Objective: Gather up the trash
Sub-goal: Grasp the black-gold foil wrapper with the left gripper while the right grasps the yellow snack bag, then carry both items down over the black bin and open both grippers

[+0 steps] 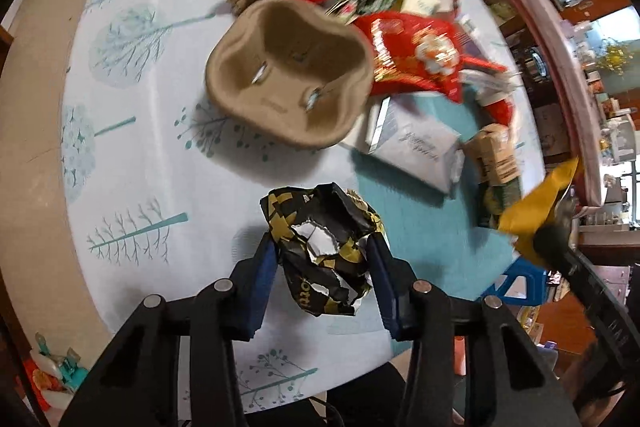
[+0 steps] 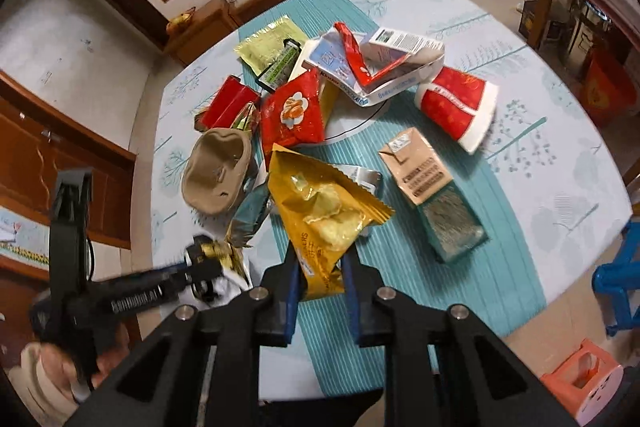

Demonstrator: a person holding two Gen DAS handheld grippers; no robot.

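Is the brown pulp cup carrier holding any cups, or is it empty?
Empty. The brown pulp cup carrier shows bare hollows in both views, opening upward on the tablecloth, with no cups in it.

Looking down along each gripper's fingers, close above the table (image 1: 132, 131); sharing the brown pulp tray (image 2: 218, 169) and the litter around it.

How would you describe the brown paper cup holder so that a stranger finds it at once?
Start at the table with the tree-print cloth. On the left edge of the trash pile lies the brown cup holder, beside the red snack bag. It alone is plain, unprinted moulded pulp, with hollow cup wells.
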